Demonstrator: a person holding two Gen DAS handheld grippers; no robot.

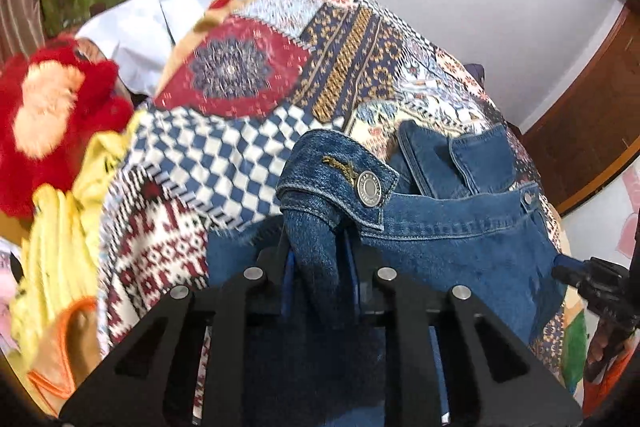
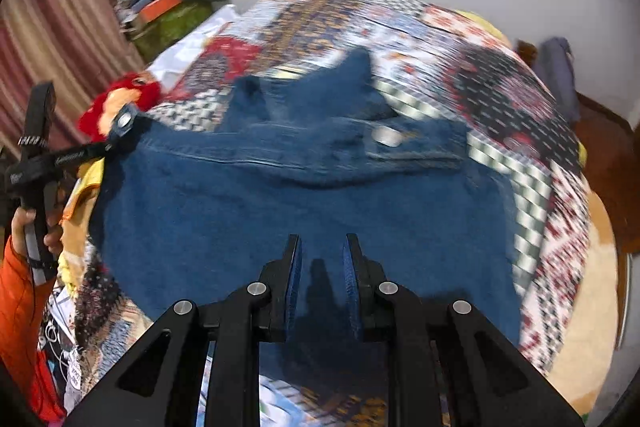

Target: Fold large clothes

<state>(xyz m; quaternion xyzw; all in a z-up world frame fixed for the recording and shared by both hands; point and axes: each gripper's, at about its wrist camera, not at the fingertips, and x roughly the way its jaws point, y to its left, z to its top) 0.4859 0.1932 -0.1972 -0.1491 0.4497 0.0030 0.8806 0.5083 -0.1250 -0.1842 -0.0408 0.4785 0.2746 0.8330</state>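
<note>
Denim jacket [image 2: 312, 195] cuff pinched in left gripper [image 1: 318, 259] (right gripper [image 2: 320, 279] jaws apart, empty).

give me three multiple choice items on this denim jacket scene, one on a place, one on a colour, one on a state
1. Where does the denim jacket lie?
A. on the patchwork bedspread
B. on a bare wooden floor
C. on a hanger

2. What colour is the fluffy toy beside the spread?
A. green
B. red
C. black

3. How is the left hand-held gripper?
A. open, clear of cloth
B. shut on a fold of denim
C. shut on a yellow cloth

Answers:
1 A, the jacket is spread across the patterned cover.
2 B, its fur is red with peach patches.
3 B, denim is pinched between its fingers, while the right hand-held gripper is open.
</note>
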